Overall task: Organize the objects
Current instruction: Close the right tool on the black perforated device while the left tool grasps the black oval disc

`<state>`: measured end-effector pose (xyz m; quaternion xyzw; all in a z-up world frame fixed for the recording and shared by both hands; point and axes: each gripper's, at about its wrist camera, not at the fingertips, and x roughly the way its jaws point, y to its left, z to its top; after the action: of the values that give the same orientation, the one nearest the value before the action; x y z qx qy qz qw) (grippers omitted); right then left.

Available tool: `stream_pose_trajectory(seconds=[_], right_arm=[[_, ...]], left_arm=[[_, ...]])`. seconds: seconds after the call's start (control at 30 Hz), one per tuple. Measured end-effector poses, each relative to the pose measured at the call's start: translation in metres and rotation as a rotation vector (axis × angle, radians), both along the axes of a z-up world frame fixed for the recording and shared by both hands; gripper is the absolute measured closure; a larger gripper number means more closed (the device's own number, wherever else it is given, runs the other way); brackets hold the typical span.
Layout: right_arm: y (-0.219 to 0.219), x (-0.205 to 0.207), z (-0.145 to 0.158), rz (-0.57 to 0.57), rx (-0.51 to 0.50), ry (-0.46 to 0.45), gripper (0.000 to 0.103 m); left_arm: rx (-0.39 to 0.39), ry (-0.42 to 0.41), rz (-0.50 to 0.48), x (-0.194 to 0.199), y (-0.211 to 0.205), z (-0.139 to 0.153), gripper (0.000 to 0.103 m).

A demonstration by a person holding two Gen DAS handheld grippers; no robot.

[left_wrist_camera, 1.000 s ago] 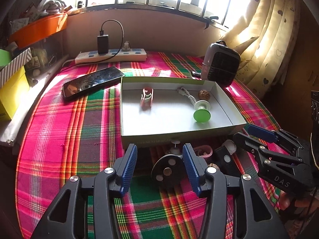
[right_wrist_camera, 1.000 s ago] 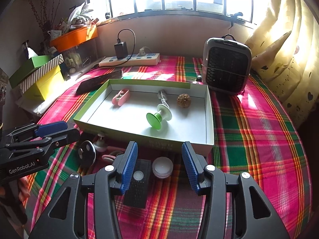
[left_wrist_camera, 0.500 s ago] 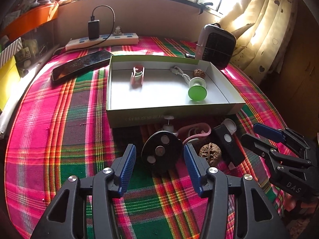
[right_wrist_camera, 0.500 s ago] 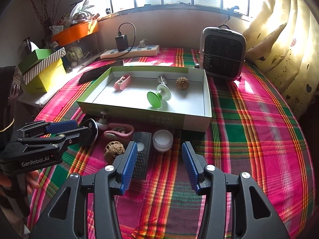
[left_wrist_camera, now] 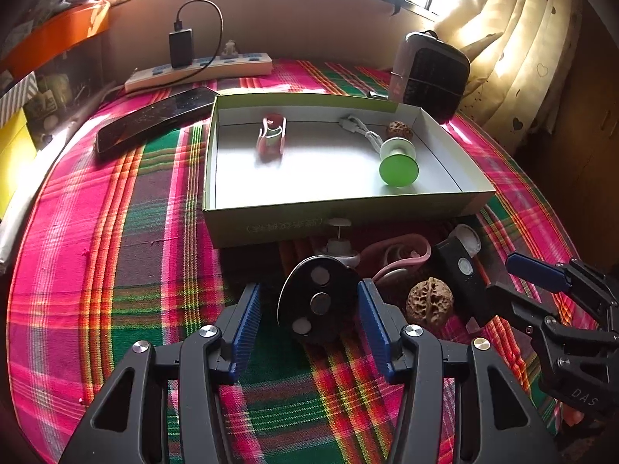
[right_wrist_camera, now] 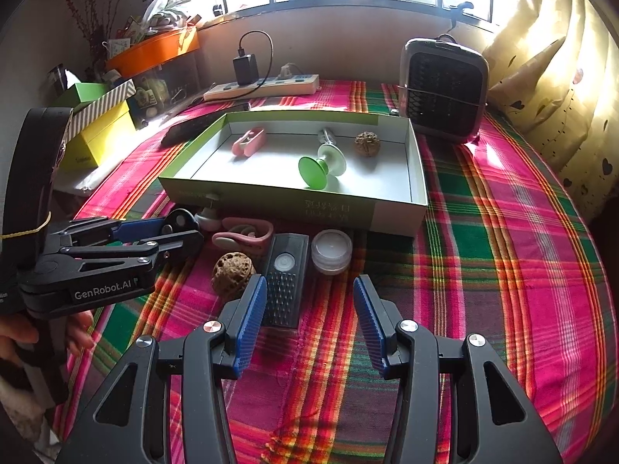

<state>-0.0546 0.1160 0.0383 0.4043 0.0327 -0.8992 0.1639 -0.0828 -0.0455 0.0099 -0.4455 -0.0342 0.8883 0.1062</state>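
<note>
- Two walnuts: one in the box (left_wrist_camera: 340, 208) at its 1 o'clock corner (left_wrist_camera: 400, 130), one on the plaid tabletop (left_wrist_camera: 116, 232) before it (left_wrist_camera: 429, 303).
- Two pink clips: one inside (left_wrist_camera: 272, 137), one outside (left_wrist_camera: 398, 259).
- One green spool (left_wrist_camera: 398, 162) lies in the box.
- A black disc (left_wrist_camera: 319, 303) with three round studs stands on edge between the left tongs (left_wrist_camera: 309, 328), released; the right pad looks close, contact unclear.
- Right tongs (right_wrist_camera: 309, 317) released, empty, at 6 o'clock of the black remote (right_wrist_camera: 284, 278).
- Compared with a second ago, the left tongs sit lower around the disc, slightly wider.
</note>
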Motion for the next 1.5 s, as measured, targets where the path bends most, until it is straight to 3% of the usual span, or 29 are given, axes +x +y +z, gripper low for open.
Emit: stream_pose_trajectory(seconds=[0.2, 0.47, 1.3, 1.5], right_arm=[[-0.005, -0.001, -0.004, 0.010, 0.006, -0.013, 0.055], [-0.010, -0.004, -0.008, 0.021, 0.010, -0.024, 0.055], [-0.017, -0.013, -0.021, 0.008, 0.029, -0.048, 0.055], [-0.016, -0.014, -0.021, 0.002, 0.027, -0.046, 0.066]], left_arm=[[0.018, 0.000, 0.020, 0.000, -0.007, 0.000, 0.054], [0.029, 0.002, 0.036, 0.002, -0.014, 0.000, 0.067], [0.030, 0.009, 0.036, 0.003, -0.018, -0.001, 0.067], [0.029, 0.009, 0.035, 0.003, -0.017, -0.001, 0.067]])
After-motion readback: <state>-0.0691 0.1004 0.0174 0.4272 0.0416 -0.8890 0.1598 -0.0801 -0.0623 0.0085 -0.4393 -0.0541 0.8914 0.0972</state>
